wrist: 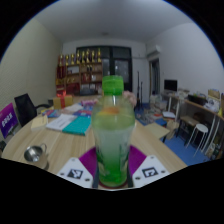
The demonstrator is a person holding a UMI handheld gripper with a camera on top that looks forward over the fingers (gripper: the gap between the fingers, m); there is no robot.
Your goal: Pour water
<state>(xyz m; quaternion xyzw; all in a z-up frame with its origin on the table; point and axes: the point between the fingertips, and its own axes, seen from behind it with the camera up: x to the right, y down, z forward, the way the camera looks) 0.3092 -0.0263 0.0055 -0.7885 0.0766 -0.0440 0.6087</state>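
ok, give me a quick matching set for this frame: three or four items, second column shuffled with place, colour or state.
Things:
1. bottle
2. bottle cap
3. metal cup
4. papers

Descriptions:
A. green
B. lying on the table beyond the metal cup
C. upright between the gripper fingers, purple pads at both its sides
D. shiny, standing on the table off to the side of the fingers

Pairs: 1-C, 2-A, 3-D, 4-B

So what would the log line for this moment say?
task: pour water | tool: shut on bottle | bottle: upright, cap on | cup: on table, beside
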